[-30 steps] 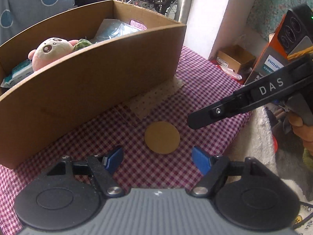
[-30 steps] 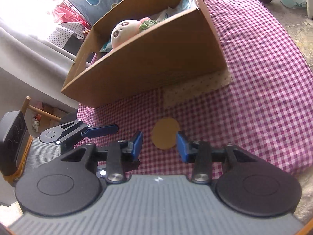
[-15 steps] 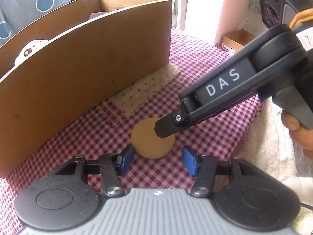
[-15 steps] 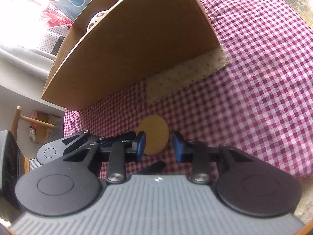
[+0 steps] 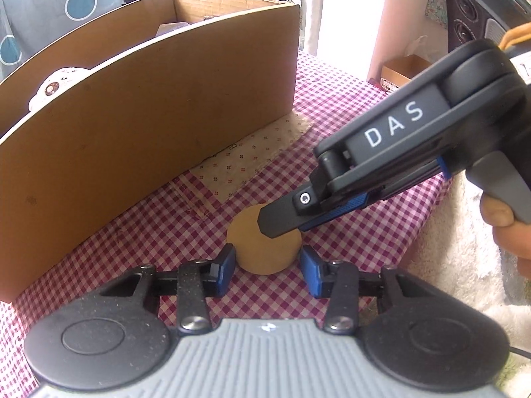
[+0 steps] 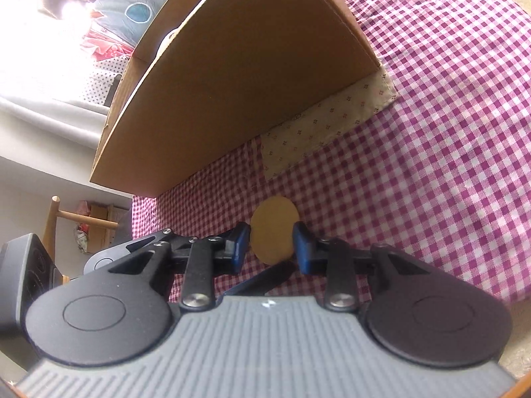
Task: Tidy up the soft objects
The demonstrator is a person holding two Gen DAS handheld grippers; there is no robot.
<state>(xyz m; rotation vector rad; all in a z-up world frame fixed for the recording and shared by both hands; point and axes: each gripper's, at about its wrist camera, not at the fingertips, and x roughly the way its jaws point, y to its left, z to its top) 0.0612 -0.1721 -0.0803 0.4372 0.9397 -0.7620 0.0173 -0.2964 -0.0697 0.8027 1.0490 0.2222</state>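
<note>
Left gripper (image 5: 267,269) sat low over the table (image 5: 358,235), blue pads (image 5: 226,272) either side of the tan round soft disc (image 5: 262,250). Its jaws had just been closing and stood at a narrow gap; the left pad looked to touch the disc's side, the right pad just beside it with a sliver of checked cloth showing, so no firm grip could be told. The disc lay flat on the purple-white checked cloth, near the table's front edge, between both grippers.

Right gripper (image 6: 270,247) came in from the table's right side. In its own view the disc (image 6: 273,229) sat between its blue pads (image 6: 300,248), both pads right at the disc's rim, jaws narrow; whether they pressed on it could not be told. In the left wrist view the right gripper's (image 5: 282,220) black finger tip overlapped the top of the disc. A hand (image 5: 504,229) held that gripper's handle at the right edge.

Behind the disc, a beige flowered patch (image 5: 252,162) was sewn into the cloth. Farther back stood the cardboard box (image 5: 149,126), its long wall facing the grippers, well apart from the disc. A white plush toy (image 5: 54,83) peeked over the box wall at the left.
</note>
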